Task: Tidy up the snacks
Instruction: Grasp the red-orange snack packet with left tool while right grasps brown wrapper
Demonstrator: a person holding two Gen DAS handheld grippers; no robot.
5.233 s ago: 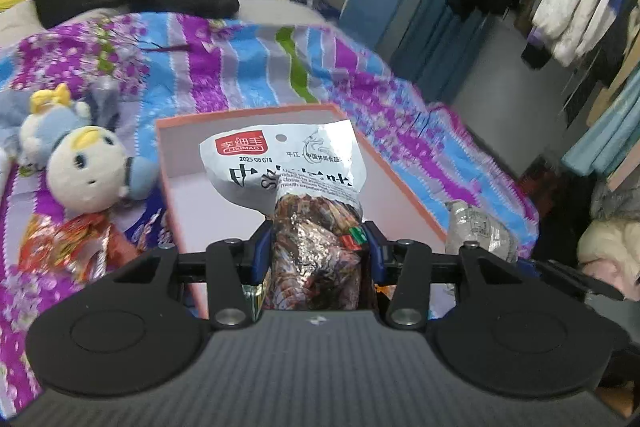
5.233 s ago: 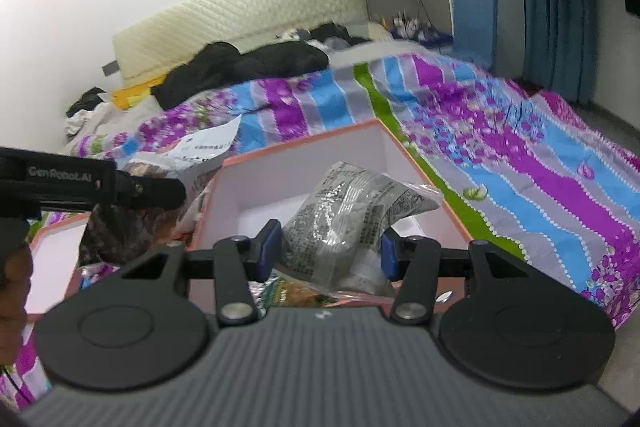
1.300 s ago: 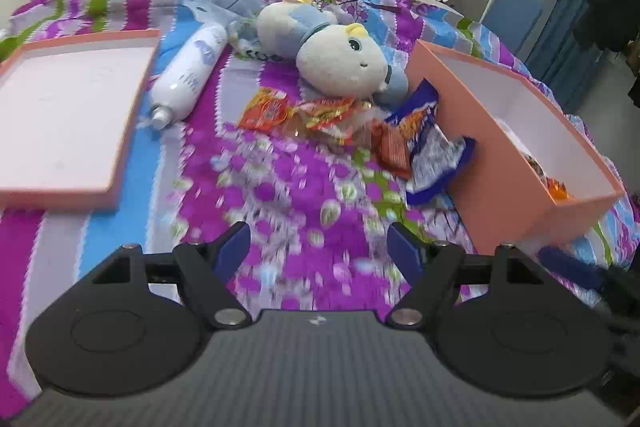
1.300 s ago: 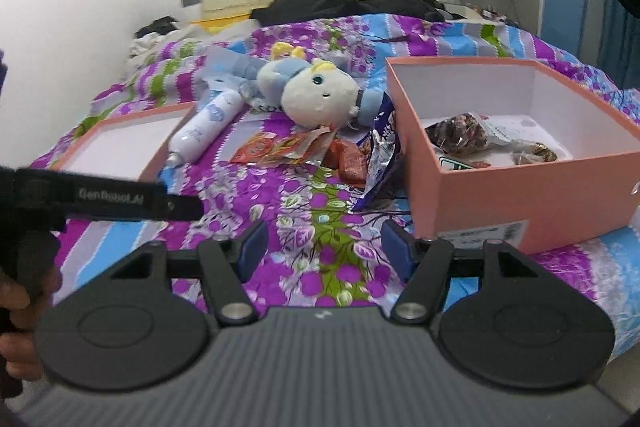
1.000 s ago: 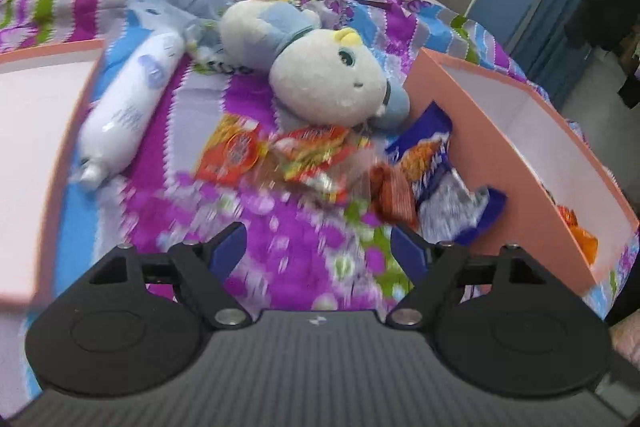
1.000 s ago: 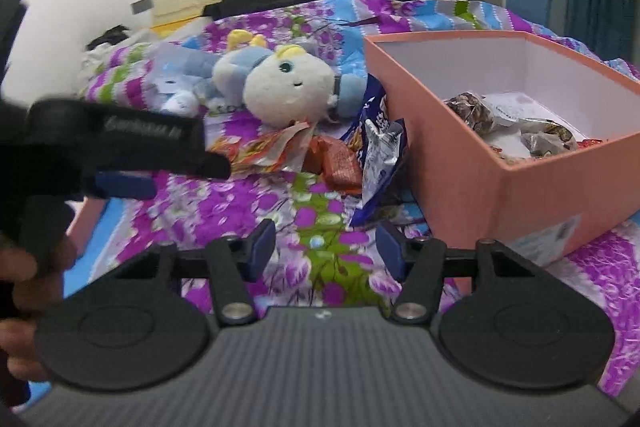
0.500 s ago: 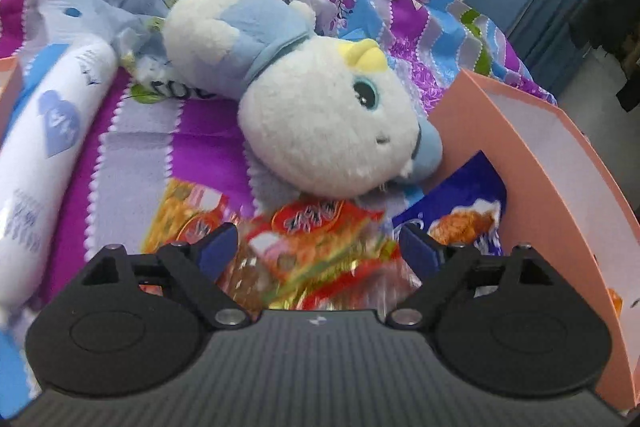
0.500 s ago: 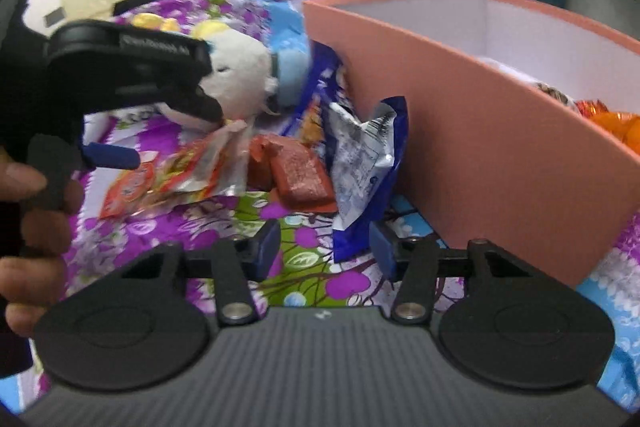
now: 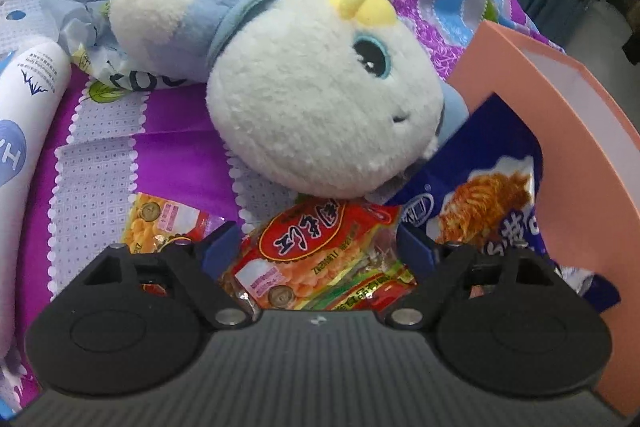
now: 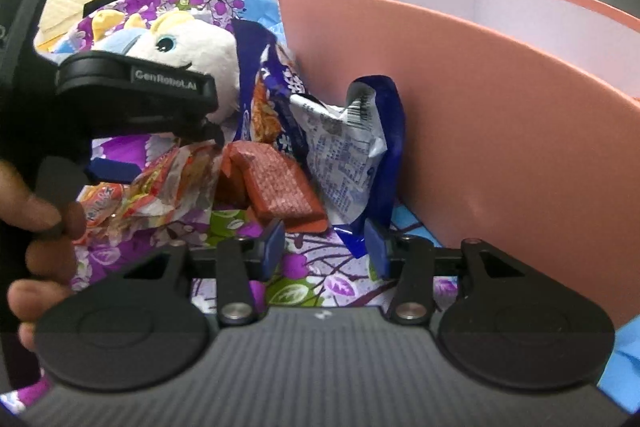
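My left claw (image 9: 320, 251) is wide apart around the red snack bag (image 9: 320, 259); my right claw (image 10: 324, 245) has been closing by the blue bag (image 10: 360, 163), not squeezing yet. Both might slip, missing the box (image 10: 500, 99).

a white plush toy with a pale blue body and yellow tufts (image 9: 320, 107) lies on a purple, blue and green floral striped bedspread (image 9: 104, 163). near it, a red and orange snack packet (image 9: 320, 259); right, a dark blue snack bag (image 9: 492, 195) against a salmon-pink cardboard box with white inside (image 10: 500, 99).
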